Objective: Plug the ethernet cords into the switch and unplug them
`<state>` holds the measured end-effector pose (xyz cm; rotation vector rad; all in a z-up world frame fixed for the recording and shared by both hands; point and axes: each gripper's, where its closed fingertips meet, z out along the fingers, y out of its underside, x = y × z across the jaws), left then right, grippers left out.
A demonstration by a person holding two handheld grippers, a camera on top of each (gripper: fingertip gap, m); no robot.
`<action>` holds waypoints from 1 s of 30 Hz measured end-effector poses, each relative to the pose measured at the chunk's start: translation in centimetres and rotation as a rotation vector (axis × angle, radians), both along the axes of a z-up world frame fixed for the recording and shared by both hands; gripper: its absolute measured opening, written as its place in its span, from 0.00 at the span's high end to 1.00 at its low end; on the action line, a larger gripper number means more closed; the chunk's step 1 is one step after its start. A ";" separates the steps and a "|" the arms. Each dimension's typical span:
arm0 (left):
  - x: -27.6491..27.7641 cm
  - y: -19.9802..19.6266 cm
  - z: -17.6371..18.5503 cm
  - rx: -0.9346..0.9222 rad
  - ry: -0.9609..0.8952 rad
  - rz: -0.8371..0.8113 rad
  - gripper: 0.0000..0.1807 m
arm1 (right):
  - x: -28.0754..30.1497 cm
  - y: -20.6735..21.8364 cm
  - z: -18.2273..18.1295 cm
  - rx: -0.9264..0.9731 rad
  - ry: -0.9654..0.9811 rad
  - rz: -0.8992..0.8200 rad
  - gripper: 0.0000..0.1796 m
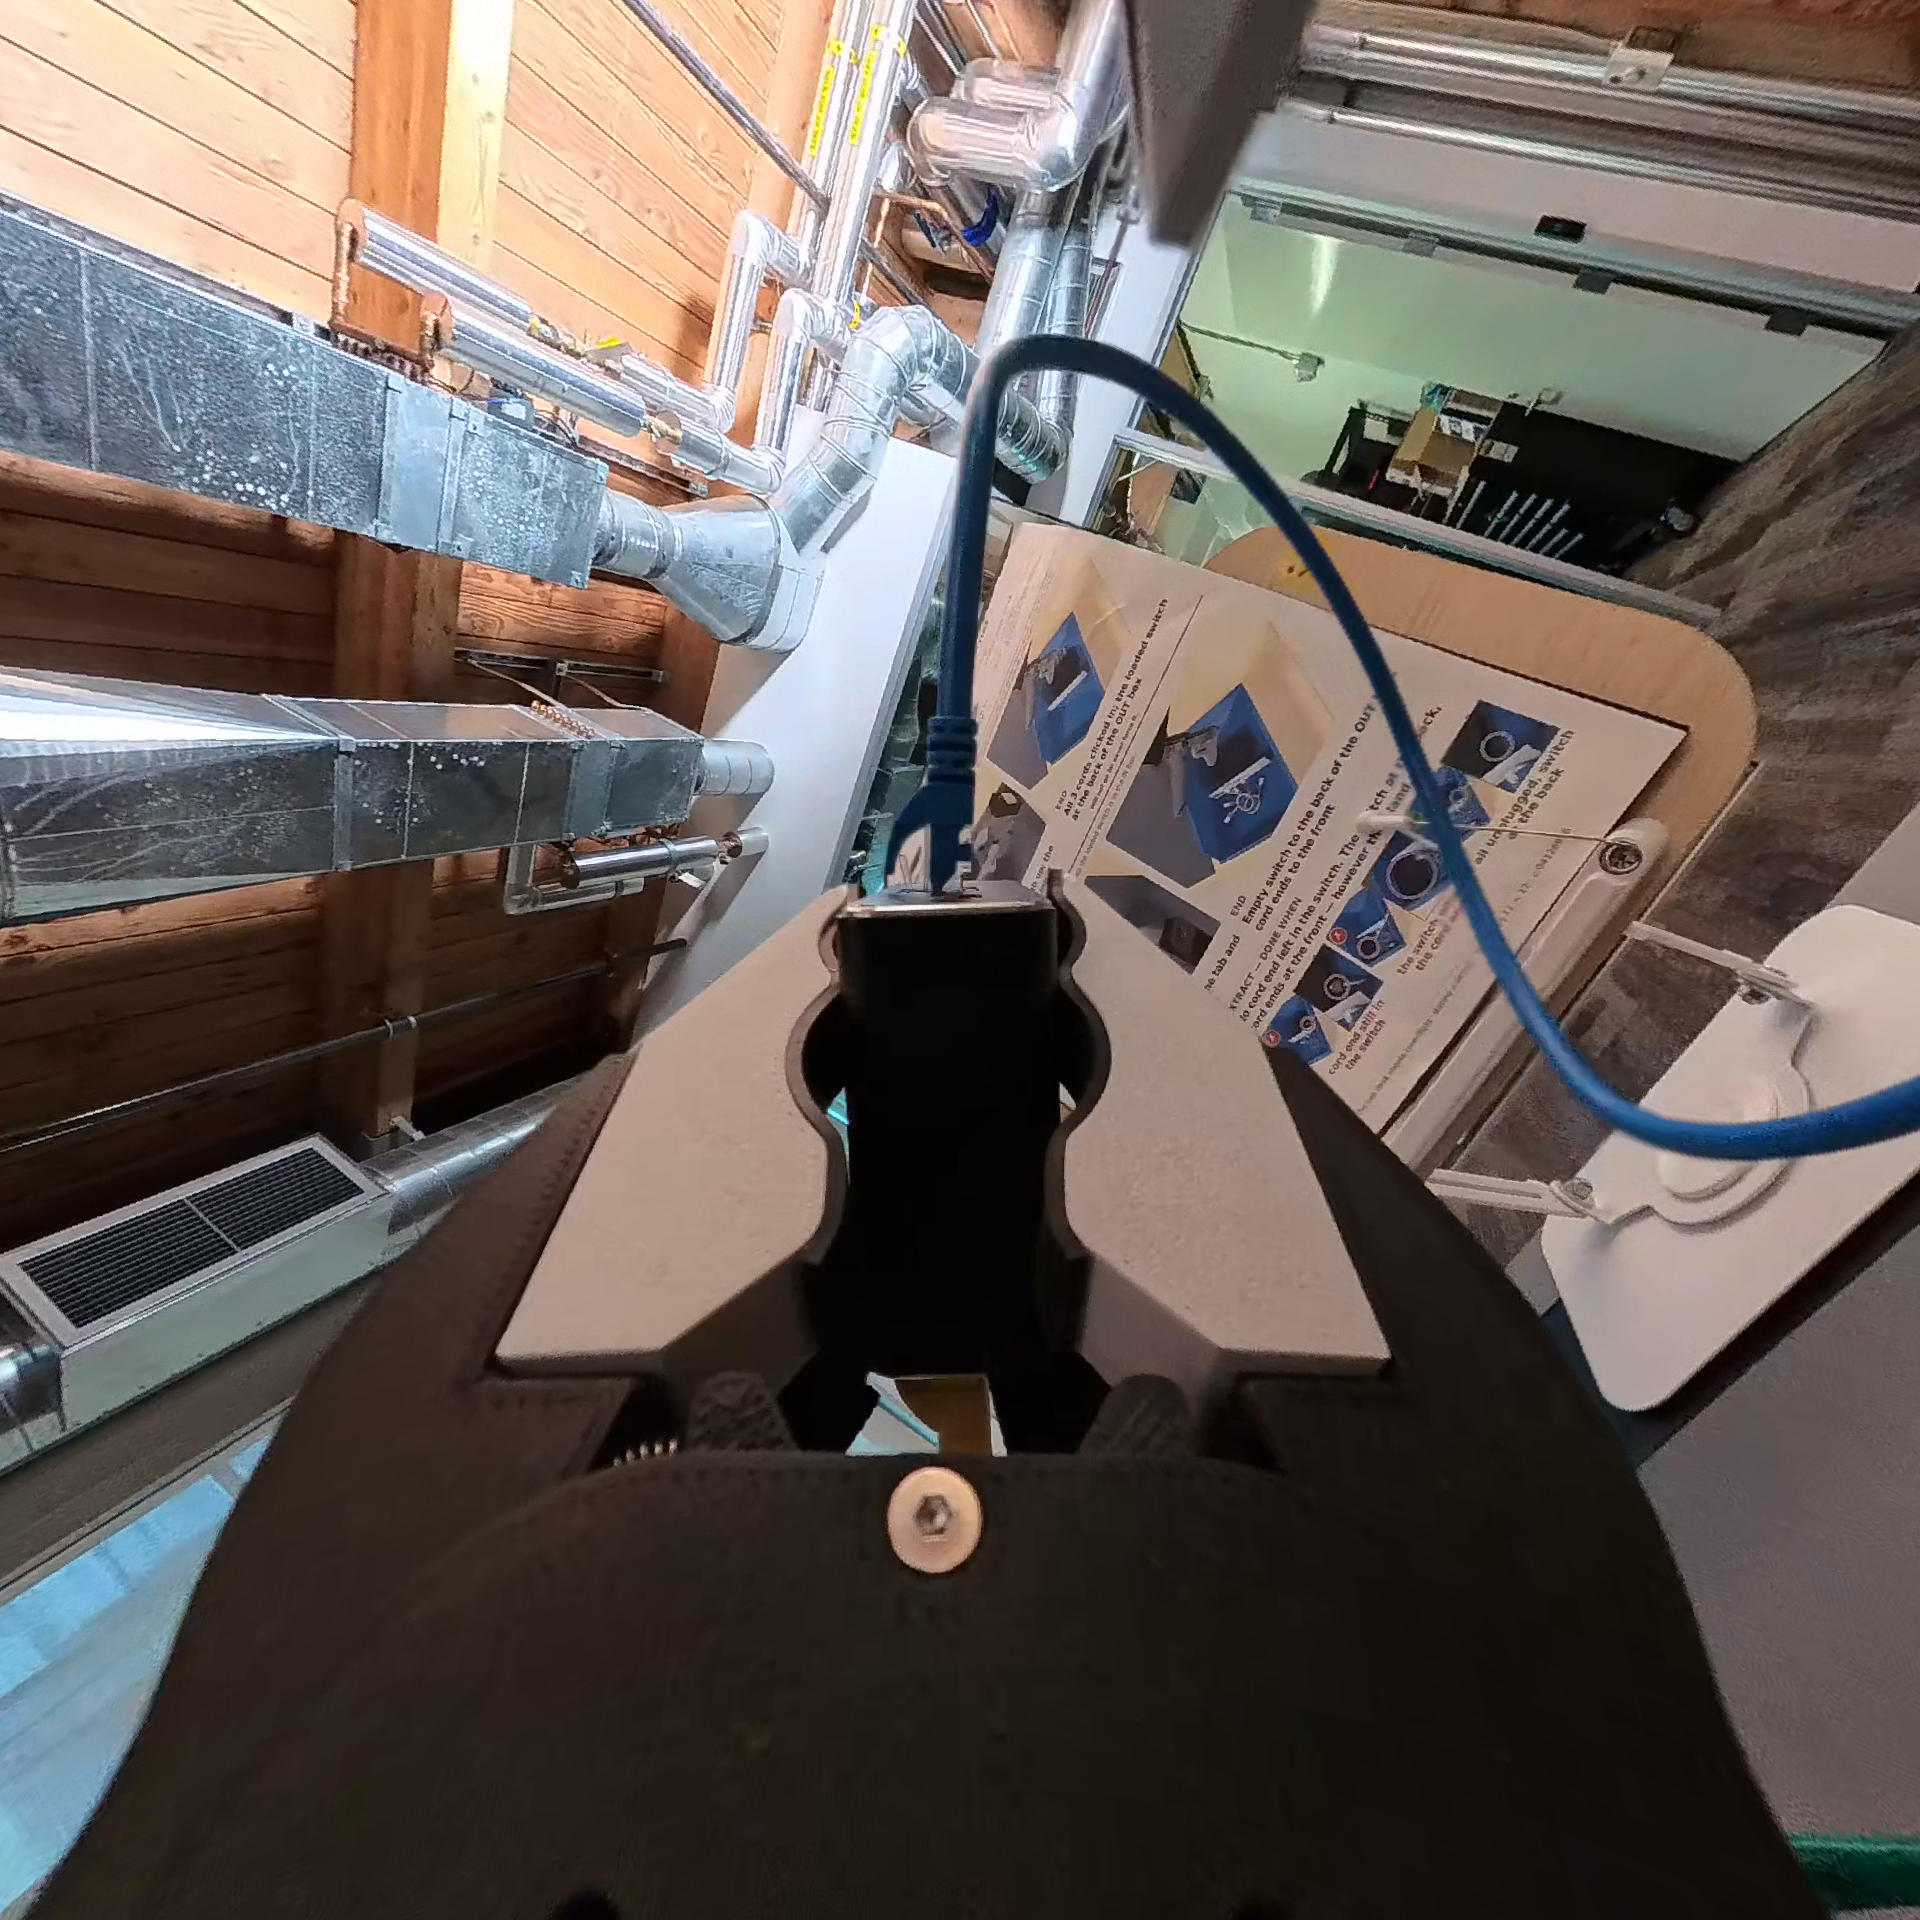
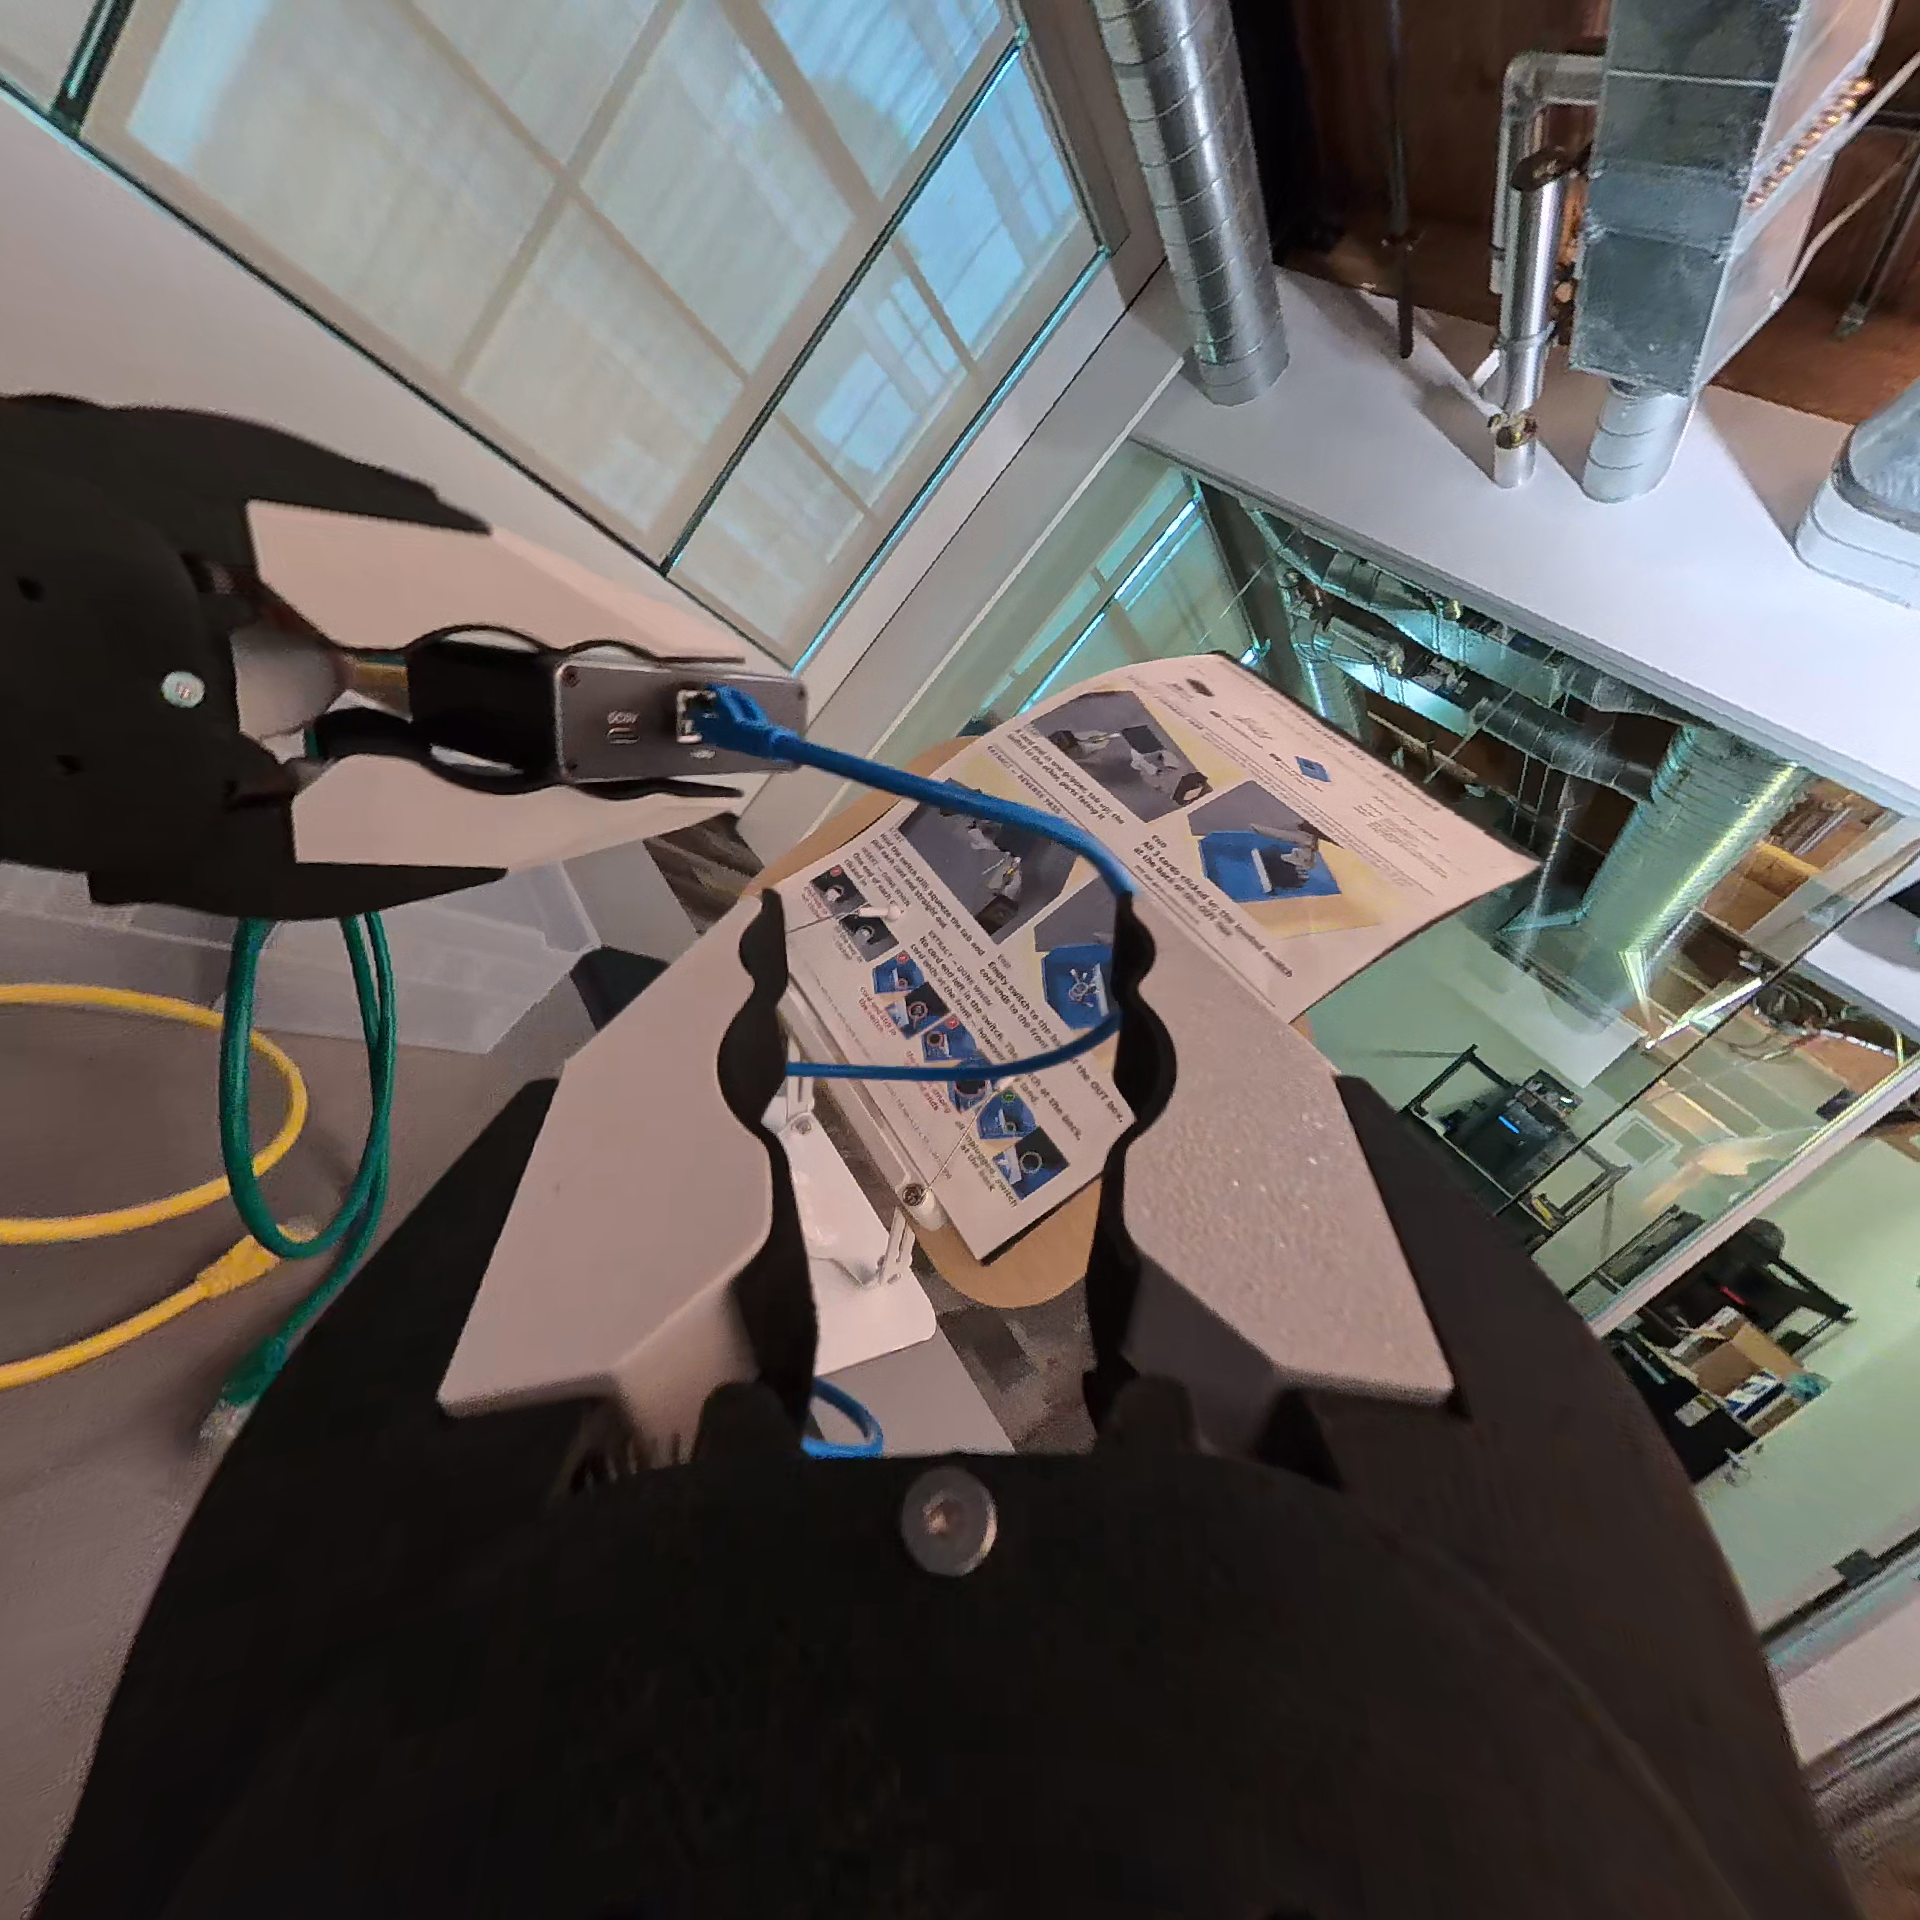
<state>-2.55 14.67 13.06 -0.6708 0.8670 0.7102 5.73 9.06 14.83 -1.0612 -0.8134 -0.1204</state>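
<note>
My left gripper (image 1: 951, 894) is shut on the black switch (image 1: 951, 1091) and holds it up in the air. A blue ethernet cord (image 1: 1455, 831) is plugged into the switch's far end by its blue plug (image 1: 951, 769), and the cord arcs up and then down to the right. In the right wrist view the left gripper (image 2: 748, 727) holds the switch (image 2: 623, 717) at the left, with the blue plug (image 2: 727, 717) in a port. My right gripper (image 2: 948, 920) is open and empty, to the right of and below the switch. The blue cord (image 2: 935, 790) runs behind its fingers.
A green cord (image 2: 374, 1039) hangs below the left gripper, and a yellow cord (image 2: 260, 1143) loops on the grey surface at the left. A printed instruction sheet (image 2: 1195, 831) lies on a wooden board, and a white plate (image 2: 862, 1299) lies beside it. Windows and metal ducts are beyond. Some 11 cm of space lies between my two pairs of fingers.
</note>
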 end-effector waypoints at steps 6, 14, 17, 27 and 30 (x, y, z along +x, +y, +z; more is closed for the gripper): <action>-0.4 0.3 -0.2 -0.029 -0.010 -0.019 0.82 | -1.5 1.8 -3.0 -0.032 -0.155 -0.054 0.67; -0.5 0.7 -0.4 -0.151 -0.039 -0.103 0.82 | -3.0 2.5 -4.9 -0.021 -0.306 -0.087 0.71; -0.1 -0.1 -0.3 -0.222 -0.060 -0.191 0.82 | -3.4 2.9 -6.0 -0.041 -0.340 -0.079 0.74; 2.4 -4.6 0.1 -0.535 -0.105 -0.589 0.82 | -5.4 2.3 -5.5 -0.146 -0.151 0.067 0.67; 3.0 -6.4 0.1 -0.635 -0.087 -0.716 0.82 | -5.1 2.2 -5.0 -0.128 -0.156 0.046 0.66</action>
